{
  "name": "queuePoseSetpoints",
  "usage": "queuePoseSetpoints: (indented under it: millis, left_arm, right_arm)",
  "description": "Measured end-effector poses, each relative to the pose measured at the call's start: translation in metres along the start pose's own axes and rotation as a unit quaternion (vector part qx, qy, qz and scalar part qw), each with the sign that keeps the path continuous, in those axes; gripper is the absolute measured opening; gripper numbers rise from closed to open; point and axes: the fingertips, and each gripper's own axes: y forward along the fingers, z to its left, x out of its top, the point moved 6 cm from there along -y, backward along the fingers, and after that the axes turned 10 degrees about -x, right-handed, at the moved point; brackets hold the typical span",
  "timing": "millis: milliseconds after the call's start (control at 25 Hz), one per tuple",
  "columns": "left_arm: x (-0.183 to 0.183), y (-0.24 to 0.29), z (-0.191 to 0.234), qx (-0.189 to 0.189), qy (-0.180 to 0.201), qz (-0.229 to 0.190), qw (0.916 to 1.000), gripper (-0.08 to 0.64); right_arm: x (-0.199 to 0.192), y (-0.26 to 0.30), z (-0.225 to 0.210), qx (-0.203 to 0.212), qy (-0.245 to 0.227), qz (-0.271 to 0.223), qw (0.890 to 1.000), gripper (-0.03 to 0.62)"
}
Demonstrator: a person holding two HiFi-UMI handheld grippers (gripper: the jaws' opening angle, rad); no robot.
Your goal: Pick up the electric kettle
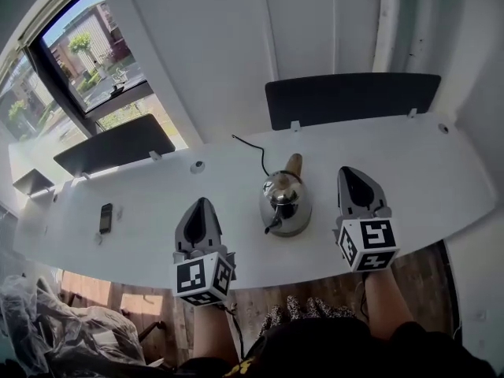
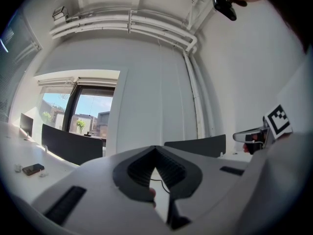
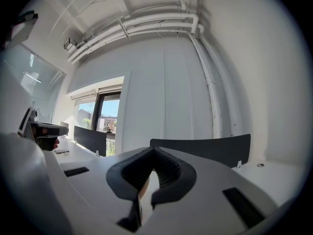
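Observation:
A shiny steel electric kettle with a tan handle stands on the white desk, its black cord running toward the back. My left gripper is over the desk to the kettle's left, a short gap away, its jaws shut with nothing between them. To the kettle's right is my right gripper, also shut and empty. Neither touches the kettle. In the left gripper view the left gripper points level at the wall, and in the right gripper view the right gripper does the same.
A black phone lies on the desk at the left. Two dark partition panels stand along the desk's back edge. A window is at the far left. The near desk edge runs under both grippers, with wooden floor below.

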Motion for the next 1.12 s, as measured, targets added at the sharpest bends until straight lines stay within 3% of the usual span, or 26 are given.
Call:
queuePoseSetpoints:
  millis: [320, 1120]
  left_arm:
    - [-0.002, 0.015, 0.008, -0.009, -0.005, 0.0, 0.9999, -0.003]
    - [-0.007, 0.051, 0.022, 0.067, -0.002, 0.011, 0.9977, -0.003]
  right_arm:
    - [0.002, 0.015, -0.002, -0.014, -0.001, -0.001, 1.0, 0.008]
    - [-0.005, 0.098, -0.01, 0.05, -0.002, 0.003, 0.999, 0.008]
